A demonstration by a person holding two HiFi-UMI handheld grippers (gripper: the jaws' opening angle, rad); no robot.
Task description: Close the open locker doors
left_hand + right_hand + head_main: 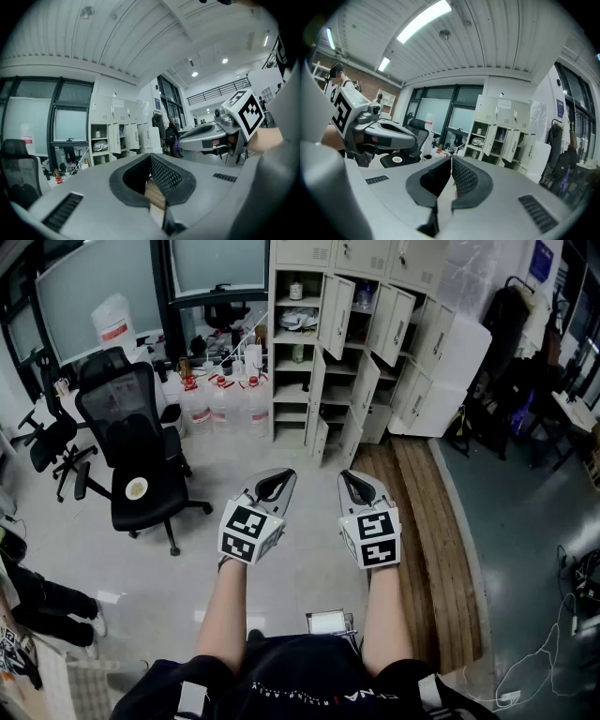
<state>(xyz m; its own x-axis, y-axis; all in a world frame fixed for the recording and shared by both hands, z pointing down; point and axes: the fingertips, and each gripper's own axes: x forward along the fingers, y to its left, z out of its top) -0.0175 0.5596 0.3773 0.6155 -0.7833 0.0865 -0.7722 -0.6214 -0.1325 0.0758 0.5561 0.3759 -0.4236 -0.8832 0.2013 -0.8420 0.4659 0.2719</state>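
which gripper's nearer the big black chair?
Left. The left gripper sits just right of the chair, not touching; the right gripper is farther right, by the wood strip.

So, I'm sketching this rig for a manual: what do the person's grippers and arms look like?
Both the left gripper and right gripper have smooth grey shells, black mesh-textured jaw pads and a white cube with black square markers. Bare forearms, dark top.

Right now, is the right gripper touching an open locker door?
Apart. The head view shows floor between the right gripper and the open locker doors.
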